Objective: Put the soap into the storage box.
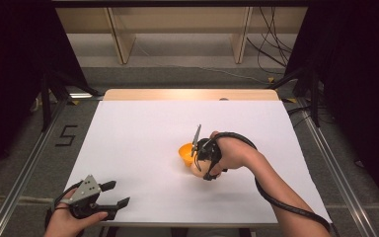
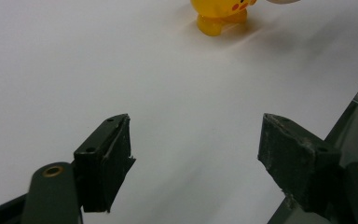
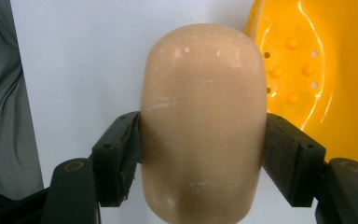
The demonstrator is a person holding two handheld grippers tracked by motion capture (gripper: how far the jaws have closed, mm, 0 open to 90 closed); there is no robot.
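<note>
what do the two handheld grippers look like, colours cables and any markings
Both are black. The left gripper carries a grey three-cornered plate dotted with small holes; its claw pads are dark, blocky and worn at the edges. The right gripper trails a thick black cable along a bare forearm. No sleeves visible.

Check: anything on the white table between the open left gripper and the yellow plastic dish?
Nothing: bare white table surface runs from the left gripper to the yellow plastic dish, per the left gripper view.

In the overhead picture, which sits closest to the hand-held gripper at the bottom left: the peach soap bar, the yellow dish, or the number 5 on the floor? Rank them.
From the left hand-held gripper:
1. Number 5, floor marking, up and left.
2. Soap bar, mid-table, in the right hand-held gripper.
3. Yellow dish, touching or just behind the soap; nearly a tie.
</note>
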